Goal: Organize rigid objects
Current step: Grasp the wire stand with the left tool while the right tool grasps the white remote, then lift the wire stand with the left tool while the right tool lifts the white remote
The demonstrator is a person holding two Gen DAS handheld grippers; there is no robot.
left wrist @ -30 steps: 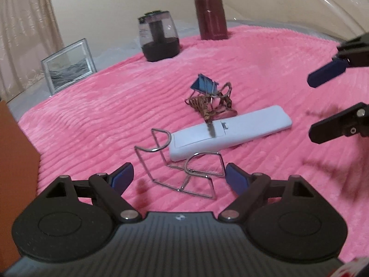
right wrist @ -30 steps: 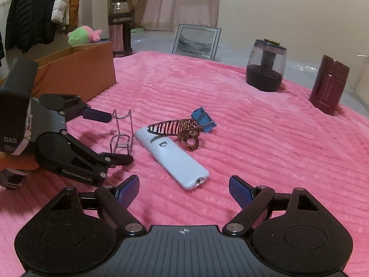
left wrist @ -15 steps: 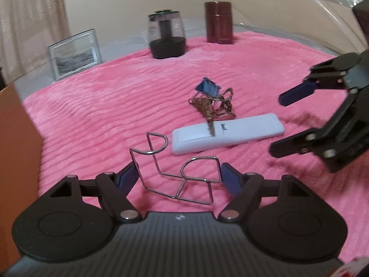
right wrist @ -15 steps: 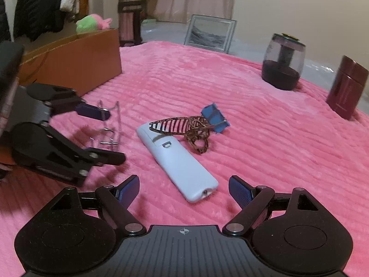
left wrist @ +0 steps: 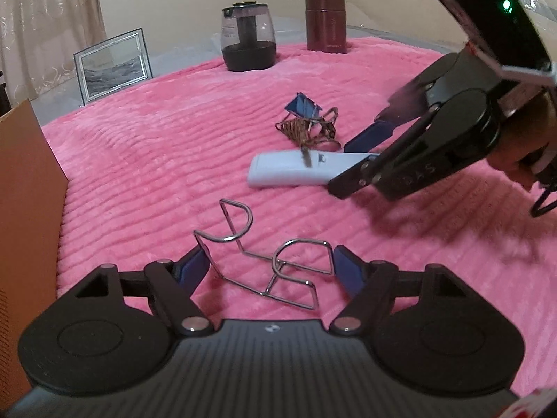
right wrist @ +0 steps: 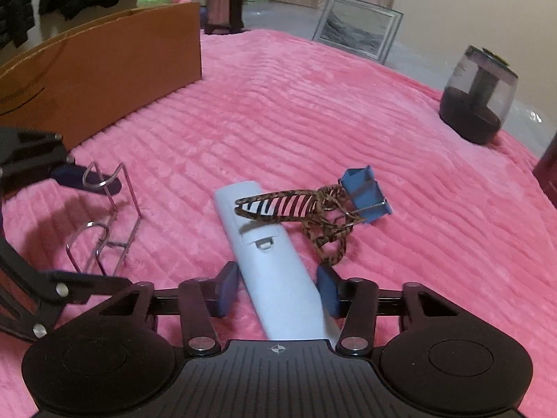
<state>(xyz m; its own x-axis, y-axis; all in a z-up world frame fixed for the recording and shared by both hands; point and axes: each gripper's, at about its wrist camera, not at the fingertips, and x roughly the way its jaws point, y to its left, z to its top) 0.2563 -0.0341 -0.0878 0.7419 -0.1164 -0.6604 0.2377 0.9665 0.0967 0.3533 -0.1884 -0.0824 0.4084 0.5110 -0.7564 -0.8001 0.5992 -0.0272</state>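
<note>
A wire rack lies on the pink blanket between the fingers of my left gripper, which is open around it; it also shows in the right wrist view. A pale blue remote lies in the middle, and my right gripper straddles its near end with the pads close to its sides but apart. A leopard-print hair claw rests on the remote's far end beside a blue binder clip. The remote and right gripper also show in the left wrist view.
A brown cardboard box stands at the left edge of the pink blanket. A picture frame, a dark glass jar and a maroon canister stand along the far edge.
My right gripper has moved forward and down over the remote's near end and its jaws have narrowed. My left gripper has closed in around the wire rack.
</note>
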